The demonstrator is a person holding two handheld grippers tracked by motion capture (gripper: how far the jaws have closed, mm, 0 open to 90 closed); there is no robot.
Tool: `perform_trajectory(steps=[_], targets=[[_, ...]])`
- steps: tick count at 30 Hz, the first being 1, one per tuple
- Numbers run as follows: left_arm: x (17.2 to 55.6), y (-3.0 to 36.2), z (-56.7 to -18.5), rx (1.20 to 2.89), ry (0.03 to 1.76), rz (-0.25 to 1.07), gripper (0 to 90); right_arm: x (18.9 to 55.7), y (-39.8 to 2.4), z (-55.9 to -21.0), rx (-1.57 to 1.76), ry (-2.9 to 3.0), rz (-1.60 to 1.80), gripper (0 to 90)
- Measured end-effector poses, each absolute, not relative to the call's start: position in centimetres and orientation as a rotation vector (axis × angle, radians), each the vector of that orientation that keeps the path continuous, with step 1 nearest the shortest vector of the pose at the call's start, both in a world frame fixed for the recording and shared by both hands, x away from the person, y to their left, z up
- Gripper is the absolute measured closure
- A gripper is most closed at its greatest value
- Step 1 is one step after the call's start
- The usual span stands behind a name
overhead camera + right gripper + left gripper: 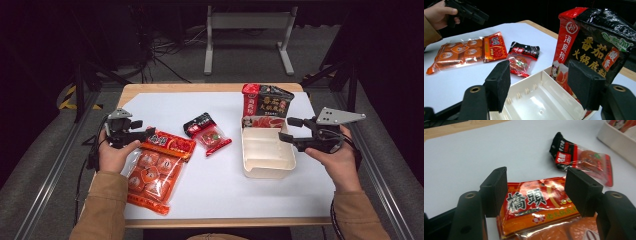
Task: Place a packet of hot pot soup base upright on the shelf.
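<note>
Left tool (148, 133) level over orange packet (155, 170); jaws apart | right tool (285, 129) level over tray (267, 170)

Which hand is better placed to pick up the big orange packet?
Left. The left gripper hovers open right above the orange packet; the right gripper sits across the table beside the white tray.

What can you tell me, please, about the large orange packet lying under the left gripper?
The large orange packet is a flat, glossy plastic pouch lying on the white table cover near its left edge. Its top band is red and orange with bold black characters; below, clear film shows rows of orange blocks. The left gripper hovers above the top band with its jaws open to either side, not pressing it. No other packet touches it.
</note>
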State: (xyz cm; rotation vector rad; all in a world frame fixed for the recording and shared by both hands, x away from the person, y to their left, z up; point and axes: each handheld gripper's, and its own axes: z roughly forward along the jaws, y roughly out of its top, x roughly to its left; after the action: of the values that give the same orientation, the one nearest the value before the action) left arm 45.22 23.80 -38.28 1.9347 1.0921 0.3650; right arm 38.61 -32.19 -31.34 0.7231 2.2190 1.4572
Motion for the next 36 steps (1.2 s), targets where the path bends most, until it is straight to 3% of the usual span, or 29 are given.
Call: perform_trajectory(steps=[19, 36], targets=[[47.9, 25.2, -41.3, 1.89, 1.158, 0.285, 35.3, 38.6, -32.3, -31.9, 0.742, 2.226, 1.465, 35.0], [49.2, 25.3, -43.4, 1.954, 1.27, 0.18, 34.4, 38.6, -32.3, -32.1, 0.747, 2.232, 1.467, 34.5]])
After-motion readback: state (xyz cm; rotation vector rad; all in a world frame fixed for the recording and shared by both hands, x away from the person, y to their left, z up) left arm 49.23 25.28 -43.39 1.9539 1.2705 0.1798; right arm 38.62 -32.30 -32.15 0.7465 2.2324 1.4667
